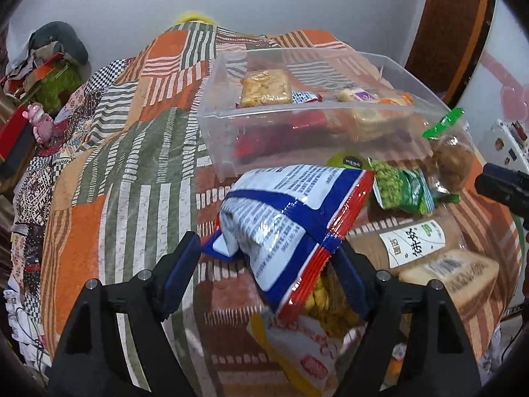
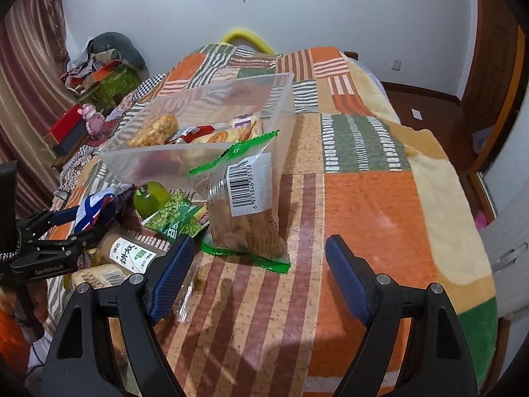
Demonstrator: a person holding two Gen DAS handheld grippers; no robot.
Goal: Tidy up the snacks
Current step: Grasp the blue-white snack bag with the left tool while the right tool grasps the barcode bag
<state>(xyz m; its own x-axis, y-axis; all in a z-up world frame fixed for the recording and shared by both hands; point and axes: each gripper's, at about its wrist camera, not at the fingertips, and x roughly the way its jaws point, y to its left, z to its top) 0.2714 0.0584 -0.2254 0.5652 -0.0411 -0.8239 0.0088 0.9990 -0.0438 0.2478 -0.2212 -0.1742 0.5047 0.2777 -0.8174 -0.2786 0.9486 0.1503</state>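
A clear plastic bin (image 1: 330,132) (image 2: 198,162) on the patchwork bedspread holds several snack packs. My left gripper (image 1: 272,246) is open, its fingers on either side of a white, blue and red snack bag (image 1: 284,211) that lies over other packs; it shows at the left of the right wrist view (image 2: 96,208). My right gripper (image 2: 259,248) is open and empty, just short of a clear green-edged bag of brown biscuits (image 2: 248,211) standing by the bin. A green pea bag (image 1: 401,187) (image 2: 175,218), a labelled brown pack (image 1: 413,241) and a bread pack (image 1: 453,278) lie nearby.
The bed's patchwork cover (image 2: 363,198) stretches right to its edge. A green jelly cup (image 2: 150,197) sits before the bin. A yellow-and-white snack pack (image 1: 297,344) lies under my left gripper. Clutter and a pink toy (image 1: 41,125) are at the far left.
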